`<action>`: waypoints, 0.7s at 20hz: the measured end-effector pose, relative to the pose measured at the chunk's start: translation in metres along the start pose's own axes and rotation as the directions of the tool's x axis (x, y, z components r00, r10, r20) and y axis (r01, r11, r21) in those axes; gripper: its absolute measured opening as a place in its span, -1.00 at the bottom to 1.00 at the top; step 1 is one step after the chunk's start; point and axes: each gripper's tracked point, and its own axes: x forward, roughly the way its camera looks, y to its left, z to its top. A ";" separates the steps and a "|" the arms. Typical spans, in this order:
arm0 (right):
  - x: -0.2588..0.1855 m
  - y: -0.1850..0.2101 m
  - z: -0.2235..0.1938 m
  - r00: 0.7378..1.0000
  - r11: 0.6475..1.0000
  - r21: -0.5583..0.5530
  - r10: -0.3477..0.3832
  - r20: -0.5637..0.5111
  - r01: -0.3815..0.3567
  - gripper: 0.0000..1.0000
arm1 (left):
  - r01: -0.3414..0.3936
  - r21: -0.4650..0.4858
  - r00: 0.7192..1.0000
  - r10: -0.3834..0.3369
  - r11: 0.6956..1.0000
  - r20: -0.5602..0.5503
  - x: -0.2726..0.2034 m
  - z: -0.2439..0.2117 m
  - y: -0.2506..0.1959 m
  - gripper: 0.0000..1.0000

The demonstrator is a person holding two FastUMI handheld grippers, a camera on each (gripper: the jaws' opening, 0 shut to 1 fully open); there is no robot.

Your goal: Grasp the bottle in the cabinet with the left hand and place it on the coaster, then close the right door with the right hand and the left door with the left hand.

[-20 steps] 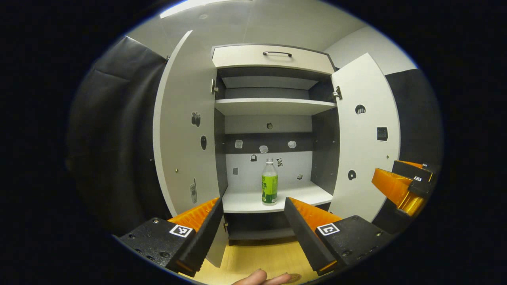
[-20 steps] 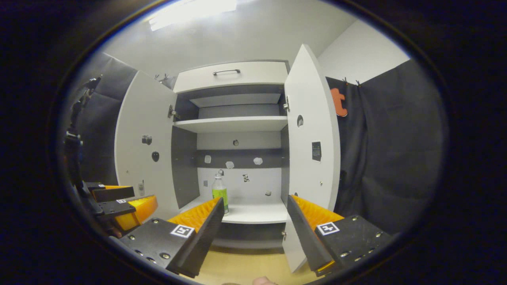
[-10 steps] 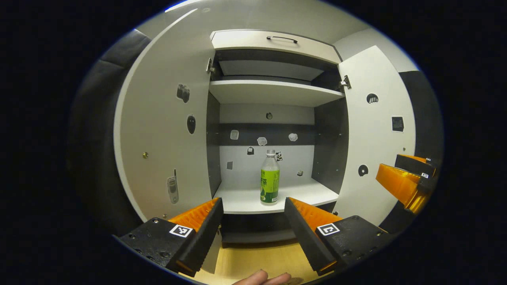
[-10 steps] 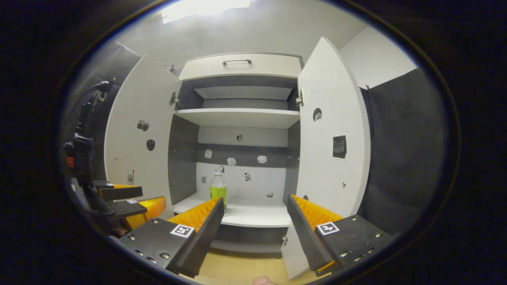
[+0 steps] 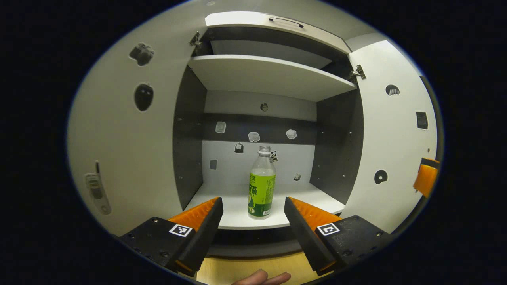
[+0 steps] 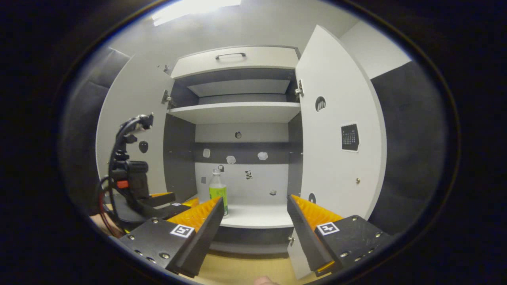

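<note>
Before the open cabinet [image 5: 273,75], left gripper [image 5: 253,221] level, fingers spread, facing bottle [image 5: 261,184]

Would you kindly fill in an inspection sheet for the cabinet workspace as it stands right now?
Surface: lower shelf white, bare apart from the bottle.
Job's things: bottle upright on the lower shelf, untouched; left door and right door both open.
Clutter: small stickers on the back wall and doors.
Grippers: left gripper open, short of the bottle; right gripper open, holding nothing.
Cables: dark and red leads on the left gripper's rig.
Surroundings: top drawer shut; upper shelf bare.
</note>
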 end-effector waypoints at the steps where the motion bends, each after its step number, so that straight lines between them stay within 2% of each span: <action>1: 0.001 -0.007 0.002 1.000 1.000 0.003 -0.016 0.004 0.016 0.93 | -0.001 0.009 1.000 0.001 1.000 0.006 0.013 -0.001 -0.002 0.97; 8: 0.000 -0.042 0.002 0.994 0.994 -0.003 -0.112 0.009 0.112 0.94 | 0.010 0.015 1.000 -0.010 1.000 0.003 0.093 -0.022 -0.013 0.97; 10: -0.001 -0.045 0.000 0.994 0.994 -0.028 -0.110 0.015 0.110 0.87 | 0.014 0.016 1.000 -0.014 1.000 -0.007 0.114 -0.029 -0.016 0.96; 12: 0.000 -0.048 -0.007 0.994 0.993 -0.049 -0.112 0.000 0.112 0.93 | 0.009 0.019 0.999 -0.009 1.000 -0.034 0.131 -0.040 -0.016 0.96; 13: 0.002 -0.051 -0.010 0.993 0.991 -0.061 -0.119 -0.006 0.119 0.87 | 0.002 0.020 0.999 -0.001 1.000 -0.034 0.140 -0.042 -0.016 0.96; 14: 0.002 -0.053 -0.013 0.992 0.990 -0.071 -0.126 -0.011 0.125 0.94 | -0.012 0.023 0.999 0.013 1.000 -0.034 0.147 -0.044 -0.013 0.96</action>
